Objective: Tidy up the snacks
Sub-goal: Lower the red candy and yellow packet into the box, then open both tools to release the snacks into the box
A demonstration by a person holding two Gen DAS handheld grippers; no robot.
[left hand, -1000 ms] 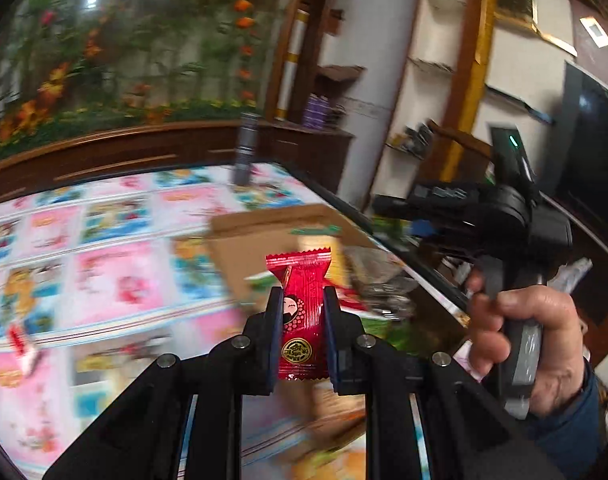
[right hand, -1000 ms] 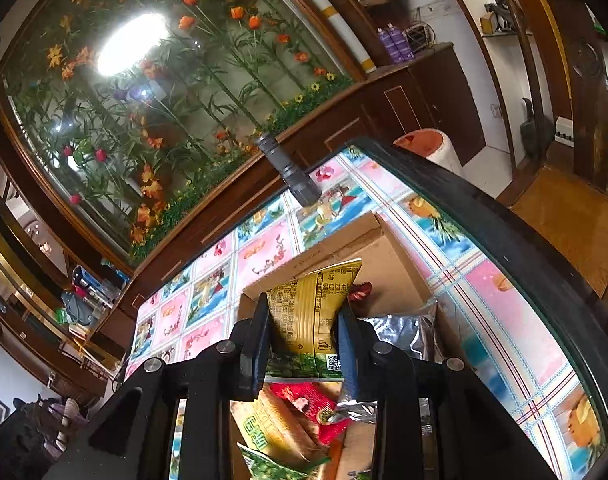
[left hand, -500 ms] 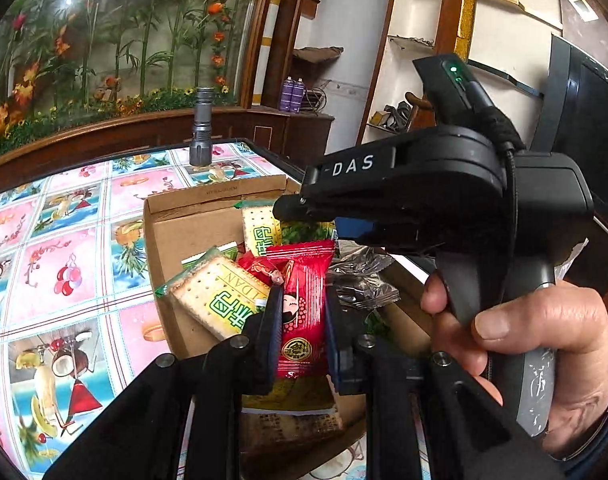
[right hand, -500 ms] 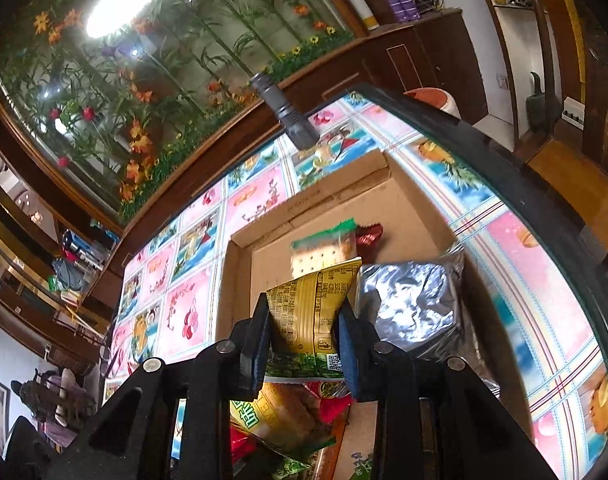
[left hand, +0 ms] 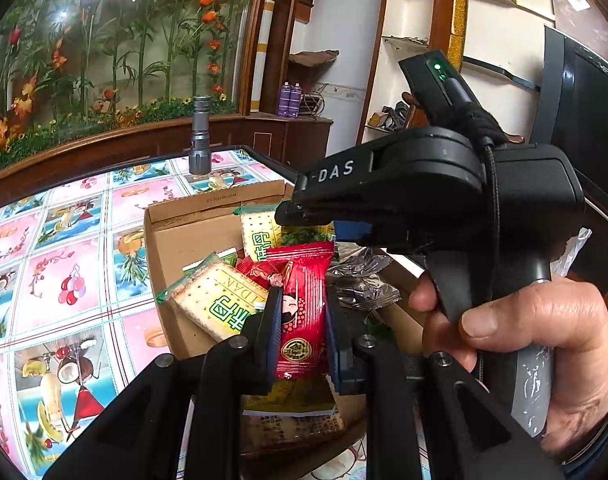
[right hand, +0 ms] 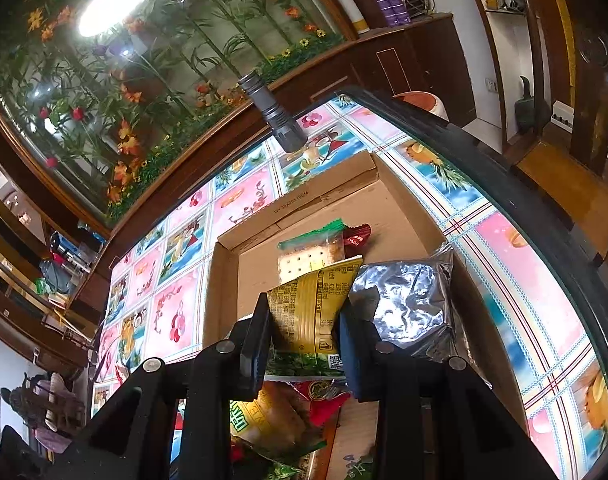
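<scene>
Cardboard box (left hand: 192,236) holds crackers (left hand: 212,300); left fingers (left hand: 273,320) pinch red packet (left hand: 302,308), right fingers (right hand: 256,340) yellow bag (right hand: 308,320).

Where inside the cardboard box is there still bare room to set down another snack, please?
Bare floor shows in the cardboard box along its far wall and left wall, beyond the green-edged cracker packet, and in the far right corner above the silver foil bag. The near half is crowded with piled packets.
</scene>
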